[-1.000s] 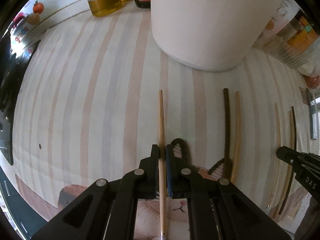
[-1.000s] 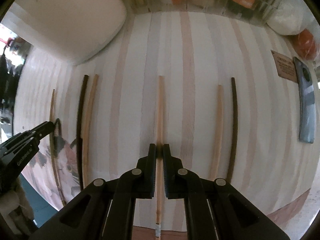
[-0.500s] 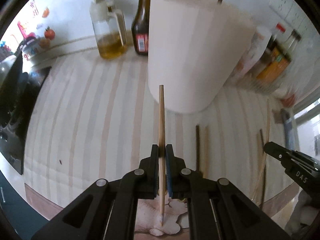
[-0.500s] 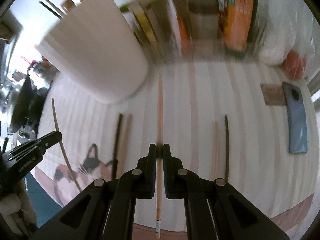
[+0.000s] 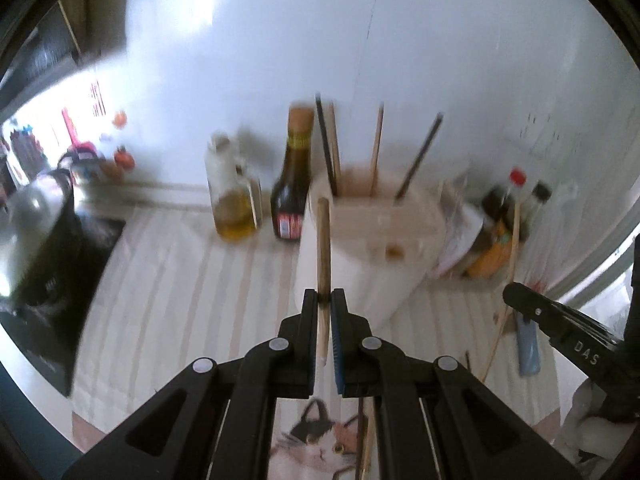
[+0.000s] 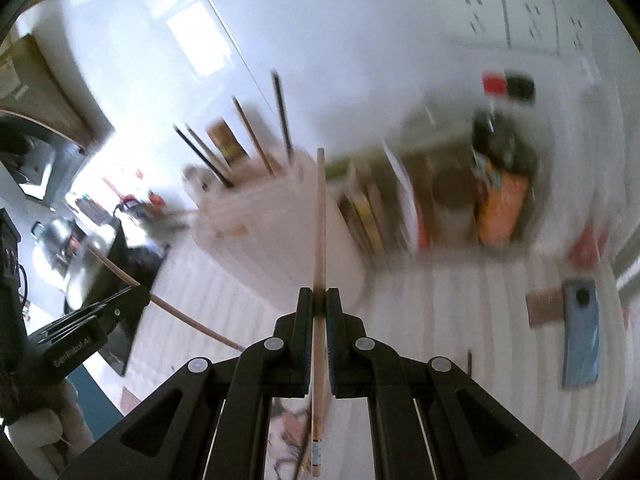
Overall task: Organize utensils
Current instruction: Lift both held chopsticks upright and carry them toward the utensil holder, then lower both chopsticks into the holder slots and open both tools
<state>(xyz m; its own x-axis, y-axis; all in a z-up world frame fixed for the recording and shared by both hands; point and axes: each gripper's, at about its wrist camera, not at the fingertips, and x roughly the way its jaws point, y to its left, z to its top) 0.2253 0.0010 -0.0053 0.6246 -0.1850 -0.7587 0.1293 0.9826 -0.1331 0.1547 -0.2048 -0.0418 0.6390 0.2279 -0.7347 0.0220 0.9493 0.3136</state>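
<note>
blurred holder (image 6: 256,216), smeared bottles (image 6: 500,200)

My left wrist view looks forward along its claw (image 5: 325,300), raised above the striped bench (image 5: 168,272) and facing the white wall; the holder (image 5: 372,248) stands near, just ahead and a little right; the bottles (image 5: 291,184) sit behind it; my right claw (image 5: 520,300) pokes in at the right edge. My right wrist view looks along its own claw (image 6: 319,304), tilted, blurred, facing the same wall; the holder (image 6: 256,216) lies ahead to the left; the left claw (image 6: 136,296) shows at the left edge. Both views share holder, bench, wall and the blue phone (image 6: 582,336).
</note>
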